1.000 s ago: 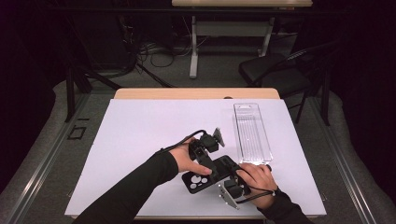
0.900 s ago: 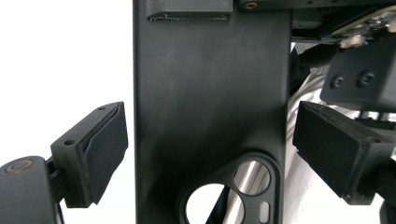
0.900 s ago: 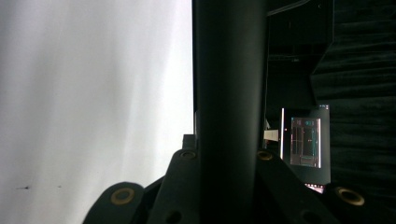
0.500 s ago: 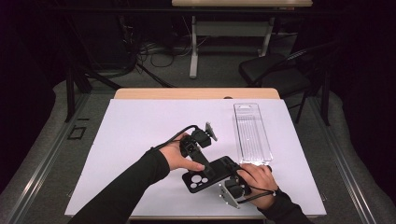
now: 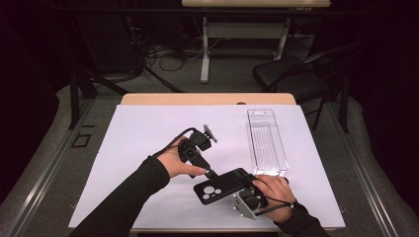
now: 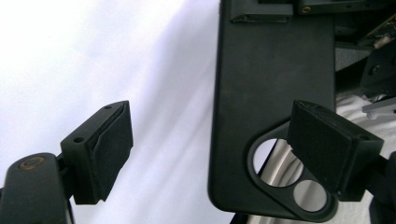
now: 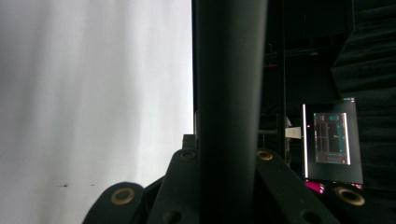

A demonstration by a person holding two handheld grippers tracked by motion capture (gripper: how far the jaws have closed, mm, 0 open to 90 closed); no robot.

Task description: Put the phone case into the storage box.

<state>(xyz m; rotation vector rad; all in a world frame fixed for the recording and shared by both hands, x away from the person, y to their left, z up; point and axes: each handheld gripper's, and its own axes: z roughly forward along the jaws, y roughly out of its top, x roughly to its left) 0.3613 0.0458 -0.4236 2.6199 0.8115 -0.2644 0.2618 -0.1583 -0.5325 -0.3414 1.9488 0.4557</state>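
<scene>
The right gripper (image 5: 242, 190) has its jaws clamped tight on one end of a flat black plastic phone case (image 5: 223, 185) with a cluster of round camera cut-outs, and holds it just above the white table cover (image 5: 148, 128) near the front edge of the table. In the right gripper view the case (image 7: 229, 93) runs straight up between the jaws as a dark edge-on slab, gripped at its base. Over on the other side, the left gripper (image 5: 210, 173) comes in at the case's free end with its tips right at the near corner of it. In the left gripper view its two black padded fingers (image 6: 109, 144) stand wide apart; the jaws have just been easing slightly closer, and they hold nothing. There the case (image 6: 273, 93) lies off to the right of the gap, its camera cut-out corner partly behind the right-hand pad, while the left-hand pad has bare white cover behind it. Further back on the table, beyond the right hand (image 5: 274, 190), a clear plastic rectangular tray (image 5: 267, 140) lies lengthwise, well apart from the left gripper.
</scene>
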